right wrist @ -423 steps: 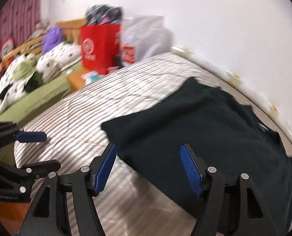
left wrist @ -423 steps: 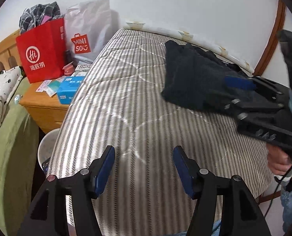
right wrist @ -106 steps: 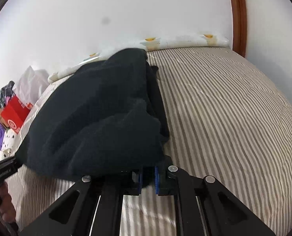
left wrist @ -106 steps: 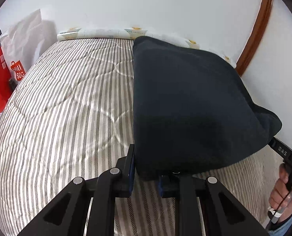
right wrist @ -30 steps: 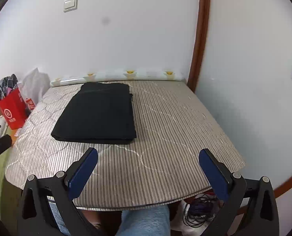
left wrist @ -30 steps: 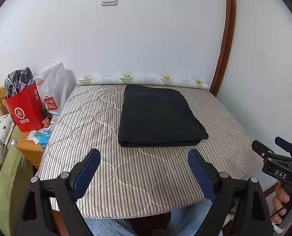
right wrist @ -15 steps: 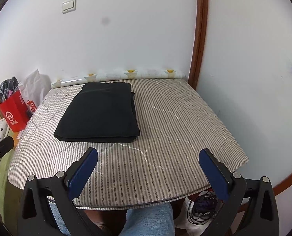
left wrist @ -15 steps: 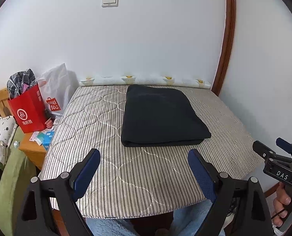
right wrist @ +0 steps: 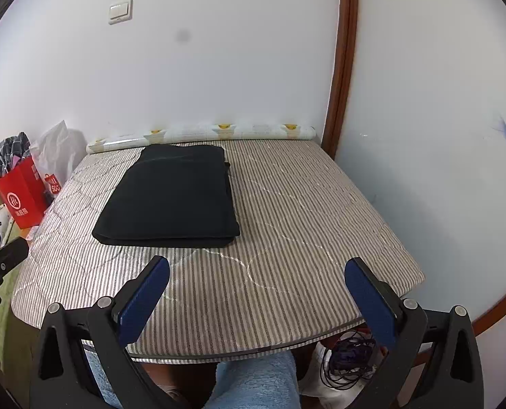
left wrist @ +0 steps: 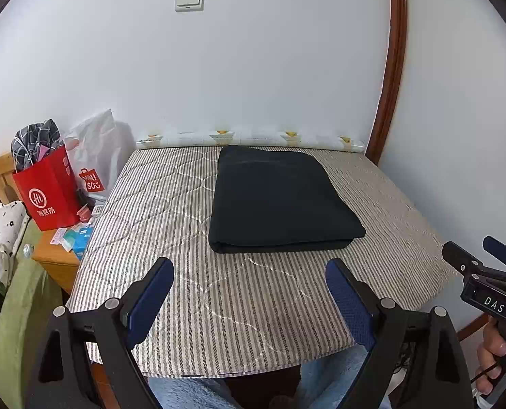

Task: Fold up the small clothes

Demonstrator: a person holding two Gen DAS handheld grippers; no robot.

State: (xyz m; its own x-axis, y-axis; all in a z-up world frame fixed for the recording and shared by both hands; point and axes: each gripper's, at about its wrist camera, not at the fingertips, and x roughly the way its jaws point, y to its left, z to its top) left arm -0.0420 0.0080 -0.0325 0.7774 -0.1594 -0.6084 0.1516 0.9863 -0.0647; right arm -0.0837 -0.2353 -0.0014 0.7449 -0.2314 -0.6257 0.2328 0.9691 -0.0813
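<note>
Two hand-held grippers, the left hand-held gripper and the right hand-held gripper, hover with jaws spread wide and nothing between them, over the near edge of the striped mattress. One black garment, folded into a flat rectangle, lies on the mattress toward the far wall, well apart from both. Red bag stands at the mattress's left.
</note>
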